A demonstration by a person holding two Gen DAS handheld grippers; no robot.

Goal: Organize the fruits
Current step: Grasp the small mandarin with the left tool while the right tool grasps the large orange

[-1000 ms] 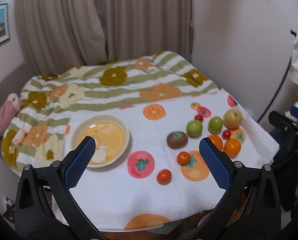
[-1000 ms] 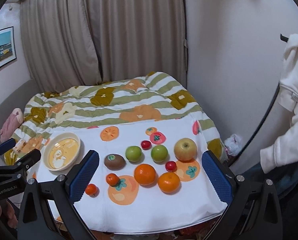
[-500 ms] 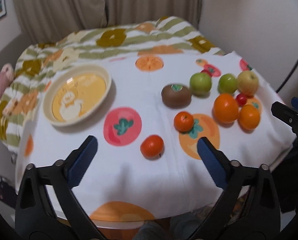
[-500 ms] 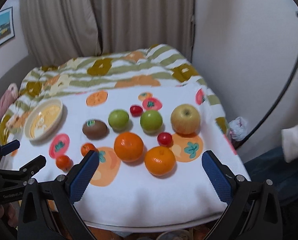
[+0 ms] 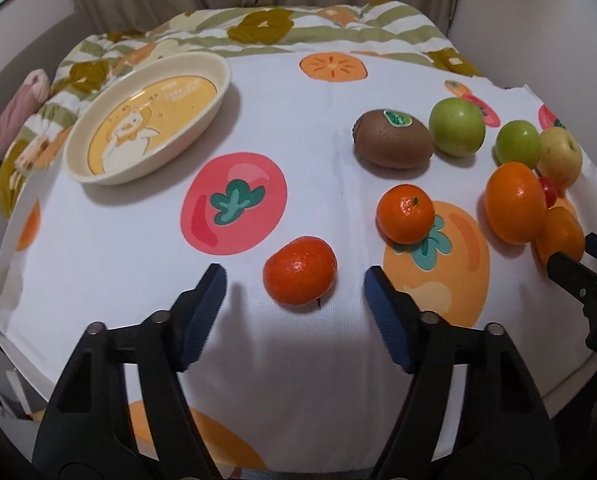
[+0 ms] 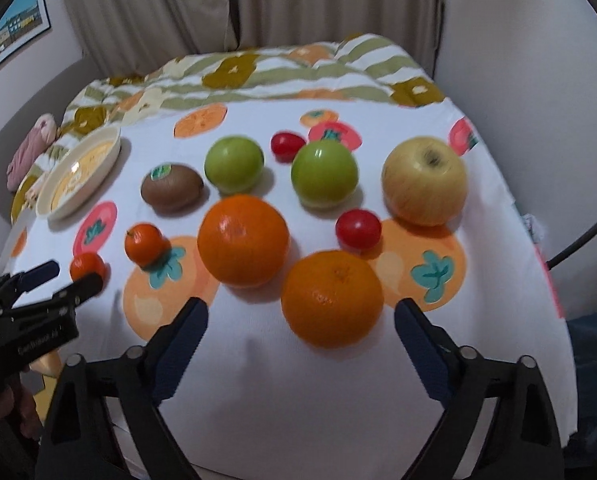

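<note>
On the counter's fruit-print cloth (image 5: 298,120), the left claw (image 5: 294,280) is closing around a small mandarin (image 5: 299,271) without touching it, while the right claw (image 6: 300,316) narrows beside a large orange (image 6: 332,298), pads clear.

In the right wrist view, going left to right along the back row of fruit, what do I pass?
kiwi → left green apple → small red tomato → right green apple → yellow apple.
</note>
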